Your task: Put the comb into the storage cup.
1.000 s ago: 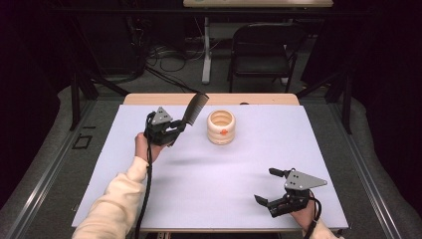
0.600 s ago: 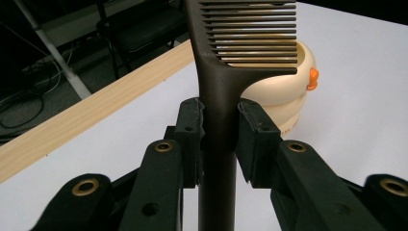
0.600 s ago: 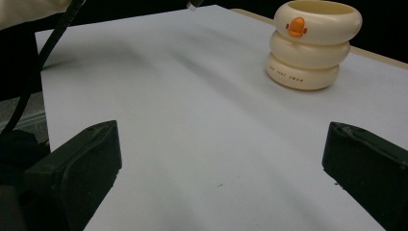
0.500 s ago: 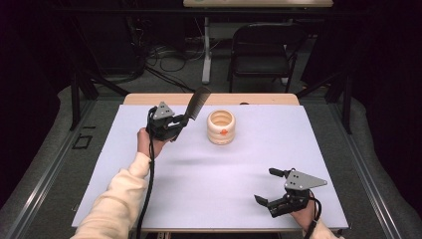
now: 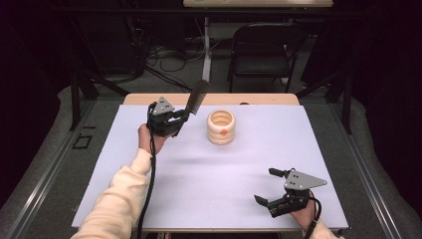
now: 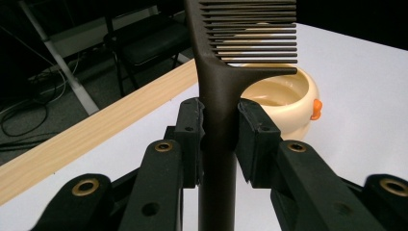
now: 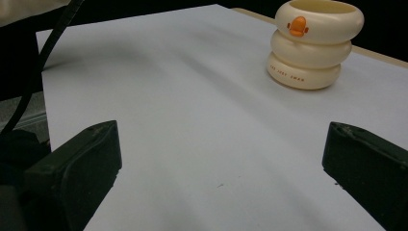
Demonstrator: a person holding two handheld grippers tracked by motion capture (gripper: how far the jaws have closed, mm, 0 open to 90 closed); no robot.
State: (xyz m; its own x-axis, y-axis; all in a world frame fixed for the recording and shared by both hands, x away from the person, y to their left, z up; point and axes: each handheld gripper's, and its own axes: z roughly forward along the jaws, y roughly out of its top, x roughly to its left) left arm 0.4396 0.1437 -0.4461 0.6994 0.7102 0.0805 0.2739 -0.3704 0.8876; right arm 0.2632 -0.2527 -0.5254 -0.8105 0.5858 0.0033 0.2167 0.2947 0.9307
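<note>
A dark brown comb [image 5: 198, 96] [image 6: 226, 77] stands clamped by its handle in my left gripper [image 5: 183, 117] [image 6: 219, 130], teeth end raised toward the far edge. It hangs just left of a cream ribbed cup [image 5: 221, 127] [image 6: 284, 103] [image 7: 313, 42] with an orange duck bill on its side. The cup stands upright on the white table [image 5: 209, 174]. My right gripper [image 5: 271, 188] [image 7: 226, 178] rests open near the front right of the table, nothing between its jaws.
A wooden strip [image 5: 268, 99] runs along the table's far edge. Behind it stand a black chair [image 5: 263, 50] and loose cables on the floor. A cream sleeve [image 5: 117, 199] reaches in from the bottom left.
My left gripper has lifted the comb slightly and carried it a little rightward, closer to the cup. The right gripper has not moved.
</note>
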